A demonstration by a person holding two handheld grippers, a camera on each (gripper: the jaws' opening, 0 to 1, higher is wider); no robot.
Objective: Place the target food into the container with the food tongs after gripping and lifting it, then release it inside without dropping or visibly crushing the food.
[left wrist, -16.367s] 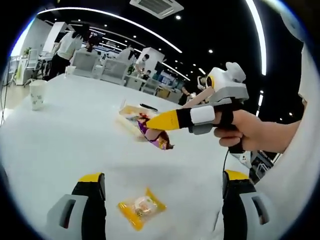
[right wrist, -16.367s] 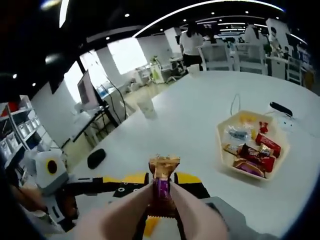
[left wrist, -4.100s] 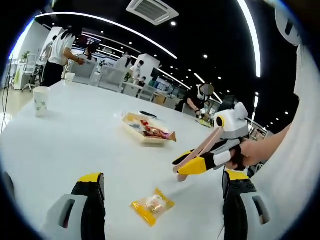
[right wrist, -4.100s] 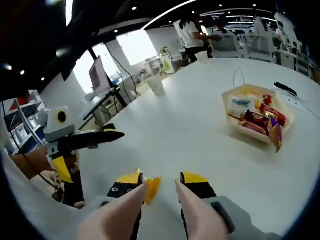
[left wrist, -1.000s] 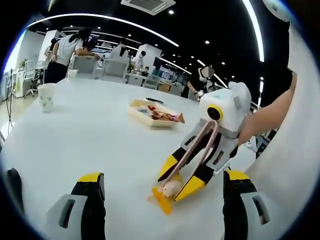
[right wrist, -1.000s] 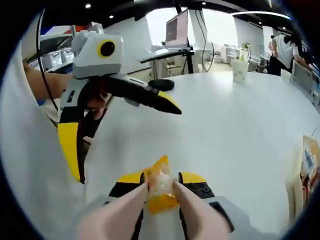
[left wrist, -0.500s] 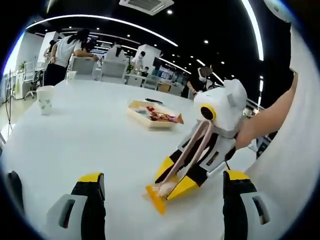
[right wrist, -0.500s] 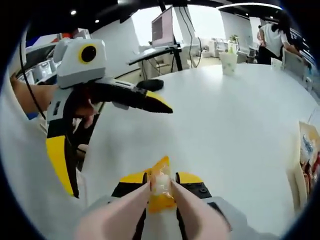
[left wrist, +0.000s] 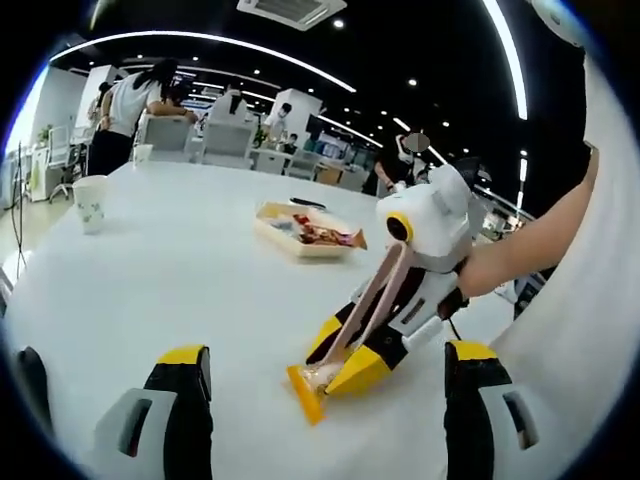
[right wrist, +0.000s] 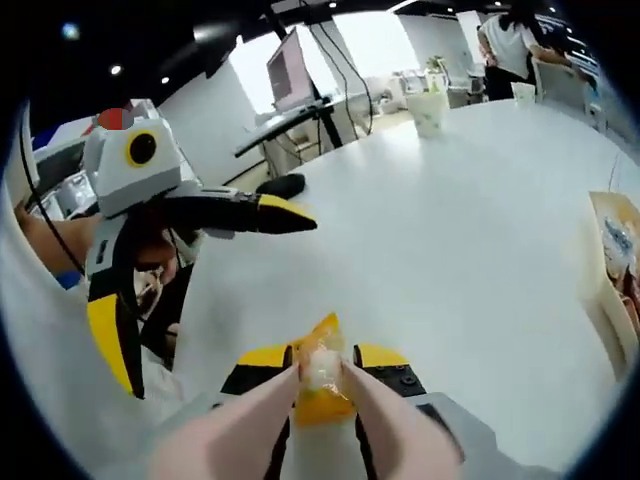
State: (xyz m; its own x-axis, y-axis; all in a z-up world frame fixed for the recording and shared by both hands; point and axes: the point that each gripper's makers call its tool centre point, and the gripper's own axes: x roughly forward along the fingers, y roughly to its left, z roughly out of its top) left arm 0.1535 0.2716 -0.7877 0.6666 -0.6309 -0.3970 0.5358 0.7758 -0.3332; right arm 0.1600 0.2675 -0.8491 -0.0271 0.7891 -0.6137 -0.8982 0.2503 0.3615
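My right gripper (right wrist: pixel 320 372) — tongs clamped on the yellow-wrapped snack (right wrist: pixel 320 372); my left gripper (left wrist: pixel 320 400) — jaws spread, empty, above the white table (left wrist: pixel 180 280).

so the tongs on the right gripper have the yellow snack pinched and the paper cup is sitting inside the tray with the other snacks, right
Not quite. The right gripper does have the tongs closed on the yellow snack, but the paper cup isn't in the tray. The left gripper view shows it standing on the white table, well apart from the tray.
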